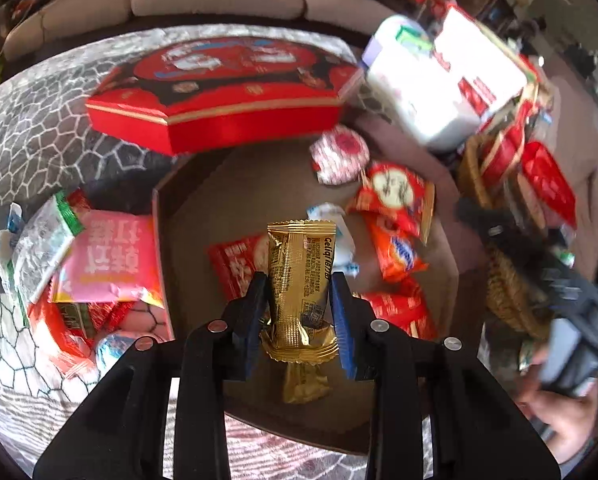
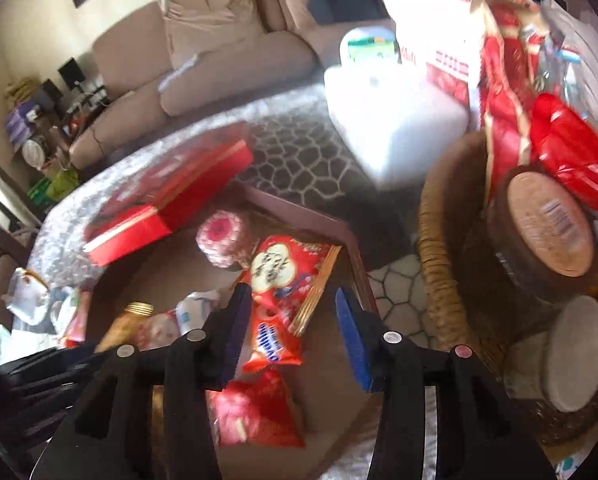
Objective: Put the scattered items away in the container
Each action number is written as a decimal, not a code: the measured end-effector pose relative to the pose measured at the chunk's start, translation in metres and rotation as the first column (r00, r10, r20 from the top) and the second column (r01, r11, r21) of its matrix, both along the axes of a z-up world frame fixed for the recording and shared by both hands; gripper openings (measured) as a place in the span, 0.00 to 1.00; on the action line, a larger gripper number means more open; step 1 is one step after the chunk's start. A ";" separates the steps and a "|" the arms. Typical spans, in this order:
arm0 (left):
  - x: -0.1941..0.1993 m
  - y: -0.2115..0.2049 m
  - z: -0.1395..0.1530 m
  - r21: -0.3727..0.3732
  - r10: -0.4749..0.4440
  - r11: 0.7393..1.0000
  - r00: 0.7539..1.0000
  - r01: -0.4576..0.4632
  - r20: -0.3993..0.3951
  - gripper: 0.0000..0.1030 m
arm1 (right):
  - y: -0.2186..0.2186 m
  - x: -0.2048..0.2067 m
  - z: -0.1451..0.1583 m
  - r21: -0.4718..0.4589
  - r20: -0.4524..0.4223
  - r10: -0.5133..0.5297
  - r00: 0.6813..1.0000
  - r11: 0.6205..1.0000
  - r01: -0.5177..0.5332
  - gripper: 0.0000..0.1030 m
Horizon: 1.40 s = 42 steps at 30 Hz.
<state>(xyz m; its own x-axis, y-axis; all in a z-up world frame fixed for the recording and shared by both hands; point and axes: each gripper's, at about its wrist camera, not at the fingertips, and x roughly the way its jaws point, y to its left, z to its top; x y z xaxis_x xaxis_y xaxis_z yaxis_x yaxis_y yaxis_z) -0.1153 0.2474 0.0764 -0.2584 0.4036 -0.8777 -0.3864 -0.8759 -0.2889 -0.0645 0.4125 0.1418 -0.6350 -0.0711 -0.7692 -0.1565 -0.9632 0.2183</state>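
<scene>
My left gripper (image 1: 299,280) is shut on a gold snack packet (image 1: 295,264), held upright over the brown octagonal box (image 1: 187,208). A second gold wrapper (image 1: 303,380) lies on the box floor beneath it. Red, orange and white packets lie in the box, among them an orange one (image 1: 399,252). My right gripper (image 2: 293,308) stands open above the box's (image 2: 299,208) right side. Its fingers (image 2: 239,312) straddle an orange packet (image 2: 275,336) without pressing on it, and a red packet (image 2: 259,412) lies nearer. Pink (image 1: 111,256) and white-green (image 1: 43,248) packets lie outside the box on the left.
The red lid (image 1: 219,116) rests behind the box on a grey patterned cloth (image 1: 39,128). A wicker basket (image 2: 439,280) full of red goods and round tins stands to the right, a white carton (image 2: 395,128) behind it. A beige sofa (image 2: 219,52) runs along the back.
</scene>
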 end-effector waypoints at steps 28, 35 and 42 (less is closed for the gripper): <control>0.037 -0.013 0.036 0.215 0.014 0.976 0.998 -0.027 0.060 0.60 | -0.019 0.053 0.029 -0.115 -0.079 0.060 0.995 0.991 -0.069 0.54; 0.025 -0.142 0.062 0.109 0.241 0.967 0.964 -0.229 -0.110 0.75 | -0.076 0.054 0.037 -0.153 -0.140 0.224 0.965 0.958 -0.244 0.54; -0.006 -0.197 0.000 0.028 0.339 0.941 0.940 -0.338 -0.023 0.75 | -0.163 0.051 0.013 -0.094 -0.123 0.413 0.902 0.900 -0.425 0.54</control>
<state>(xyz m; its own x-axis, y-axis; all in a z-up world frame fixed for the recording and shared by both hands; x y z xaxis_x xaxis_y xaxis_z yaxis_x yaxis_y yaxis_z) -0.1218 0.0499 0.0763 -0.4067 0.3084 -0.8599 -0.0760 -0.9495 -0.3045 -0.0130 0.2490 0.1552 -0.5978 -0.4318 -0.6754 0.2841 -0.9020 0.3251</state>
